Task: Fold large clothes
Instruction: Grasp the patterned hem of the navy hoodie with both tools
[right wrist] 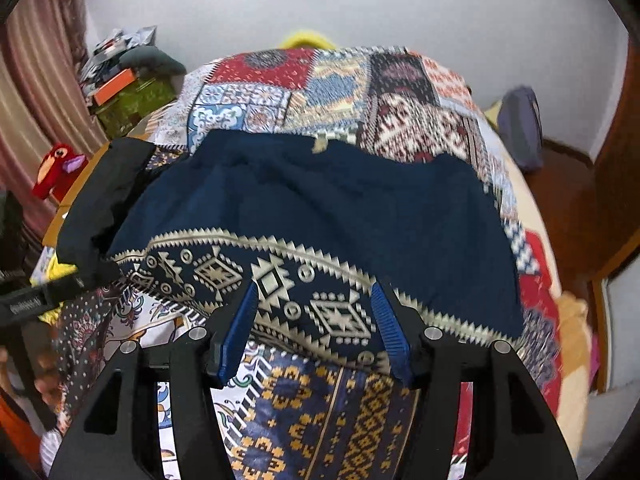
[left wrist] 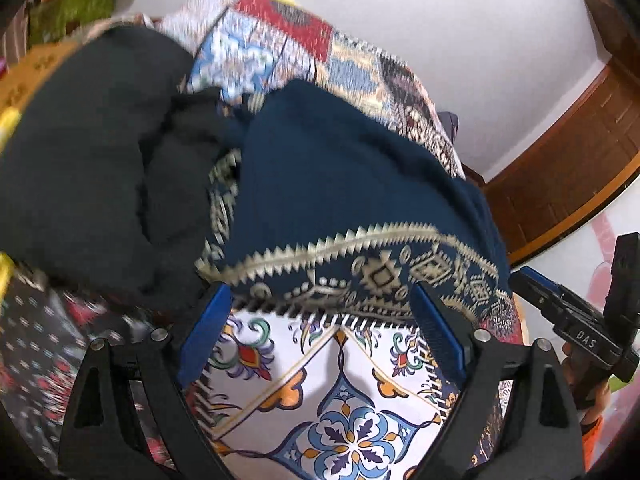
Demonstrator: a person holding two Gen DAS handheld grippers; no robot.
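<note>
The blue cloth (right wrist: 312, 216) lies folded on the bedspread (right wrist: 320, 80), in the middle of the frame. Both the left gripper (left wrist: 324, 336) and the right gripper (right wrist: 316, 332) are spread and hold nothing. This fold looks done. Next they should grab the patterned edge again.

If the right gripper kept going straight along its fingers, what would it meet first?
Most likely the navy garment's cream-patterned border, lying just beyond the open right gripper on the patchwork bedspread. Depth is hard to judge.
</note>
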